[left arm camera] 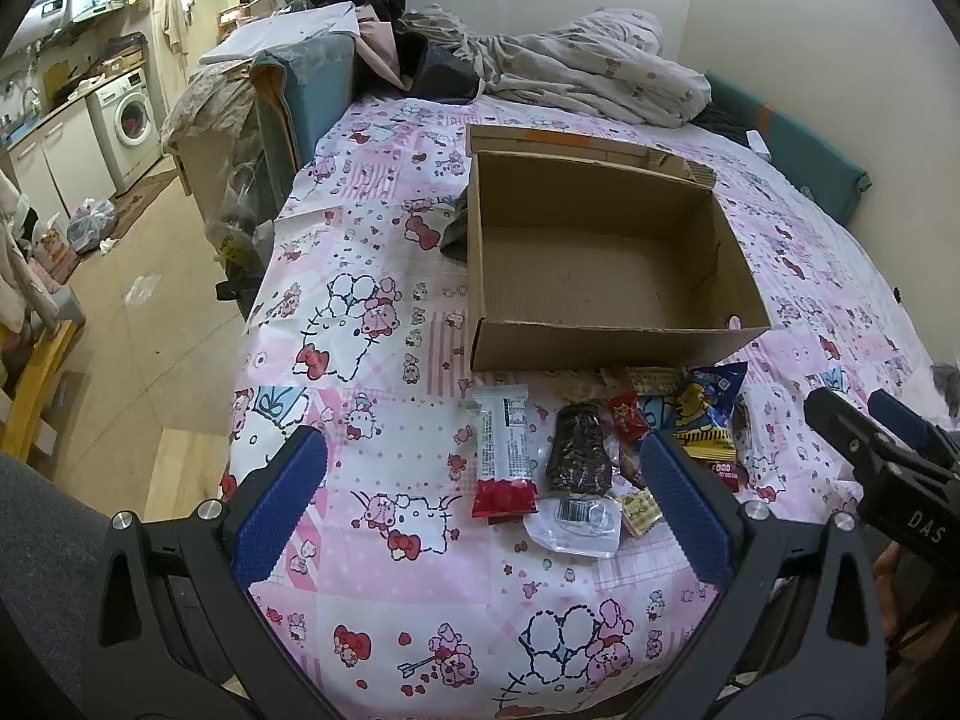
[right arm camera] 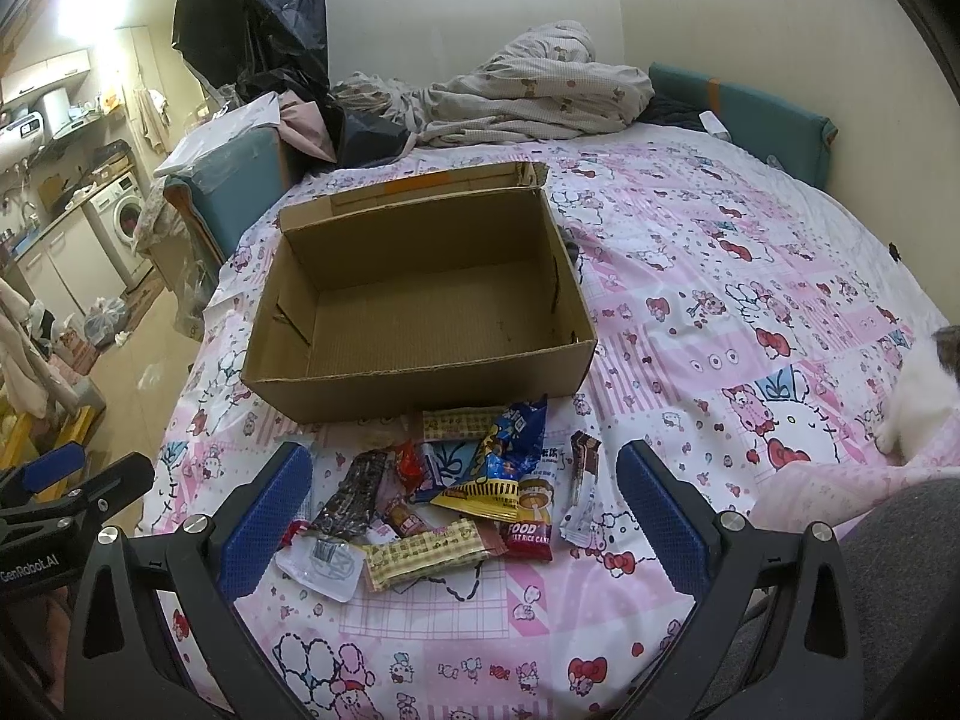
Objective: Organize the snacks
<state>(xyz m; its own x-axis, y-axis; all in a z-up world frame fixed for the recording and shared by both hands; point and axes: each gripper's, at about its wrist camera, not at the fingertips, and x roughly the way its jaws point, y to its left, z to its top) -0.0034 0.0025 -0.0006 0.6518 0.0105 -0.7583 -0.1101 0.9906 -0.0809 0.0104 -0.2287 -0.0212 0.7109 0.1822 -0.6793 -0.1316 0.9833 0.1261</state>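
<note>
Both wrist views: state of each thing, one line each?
cardboard box: open, empty, upright on the bed.
snack pile: loose on the sheet in front of the box, none boxed.
left gripper: open, holding nothing.
right gripper: open, holding nothing.
washing machine: door shut.

Cardboard box (right arm camera: 420,300) open on top, interior bare, entry from above unobstructed. Snack pile (right arm camera: 456,492) crowds bed (right arm camera: 720,276) just before box front wall. Bare sheet right of box. Crumpled blanket (right arm camera: 528,90) blocks far side.
</note>
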